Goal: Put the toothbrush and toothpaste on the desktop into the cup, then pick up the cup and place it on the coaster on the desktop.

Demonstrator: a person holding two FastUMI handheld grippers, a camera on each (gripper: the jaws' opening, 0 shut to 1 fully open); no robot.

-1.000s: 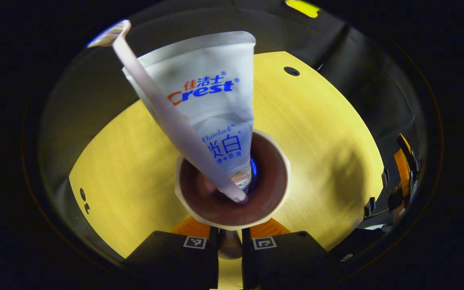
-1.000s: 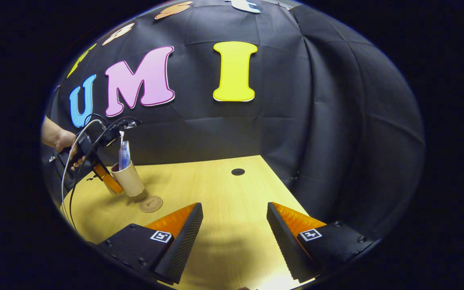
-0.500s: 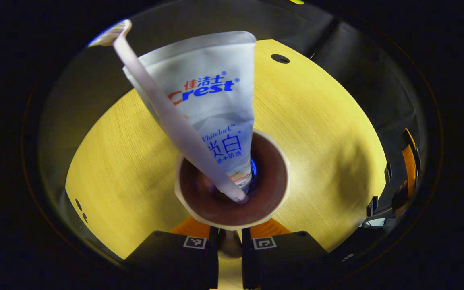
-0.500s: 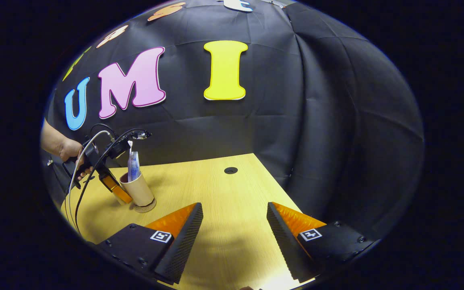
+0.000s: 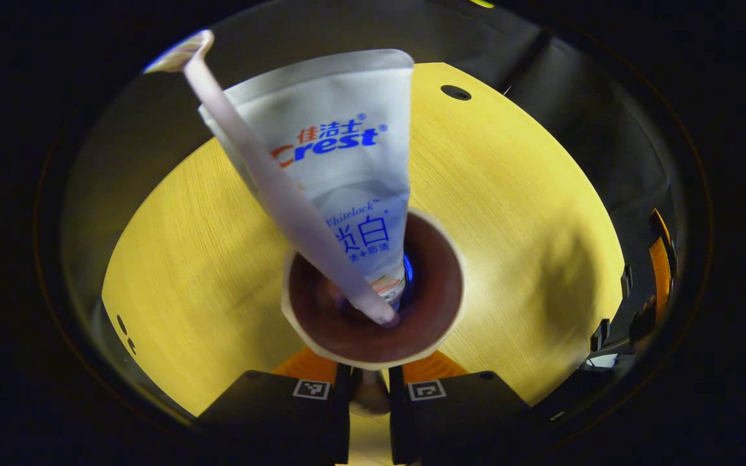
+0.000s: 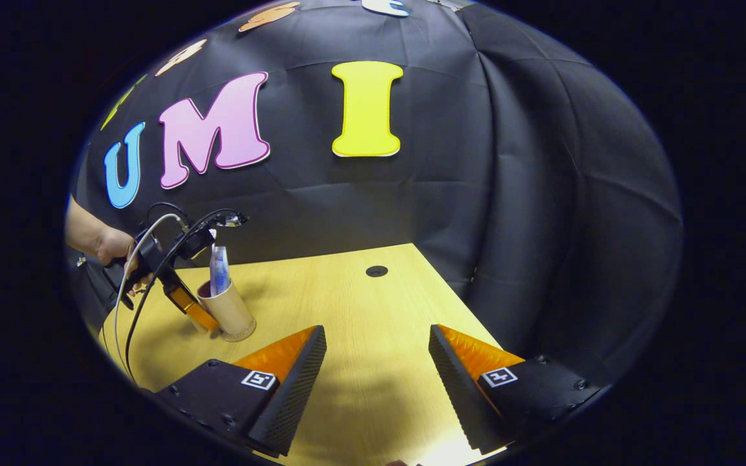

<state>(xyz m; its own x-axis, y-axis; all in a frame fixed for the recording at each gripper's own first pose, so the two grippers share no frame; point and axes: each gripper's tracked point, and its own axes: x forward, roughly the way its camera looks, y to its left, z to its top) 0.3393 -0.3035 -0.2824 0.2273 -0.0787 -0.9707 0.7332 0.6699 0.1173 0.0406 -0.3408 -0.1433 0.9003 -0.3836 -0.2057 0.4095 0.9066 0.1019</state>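
Note:
I look straight down into a tan paper cup (image 5: 434, 304) with a brown inside. A white toothpaste tube (image 5: 340, 142) and a pale toothbrush (image 5: 269, 188) lean in it. My left gripper (image 5: 370, 383) is shut on the cup's near wall. In the right gripper view the same cup (image 6: 230, 314) leans slightly, held by the left gripper (image 6: 186, 305) in a person's hand (image 6: 113, 247). Its base sits over the round coaster (image 6: 247, 336), of which a thin edge shows. I cannot tell whether cup and coaster touch. My right gripper (image 6: 378, 370) hangs open over the wooden table (image 6: 360, 304), holding nothing.
A small round hole (image 6: 377, 271) lies in the table near its far edge. Cables (image 6: 130, 304) trail from the left gripper toward the table's left edge. The black cloth wall stands behind and to the right of the table.
The left gripper has carried the cup right, from beside the coaster to over it, and lowered it. The coaster, bare one second ago, is now covered. The right gripper has barely moved.

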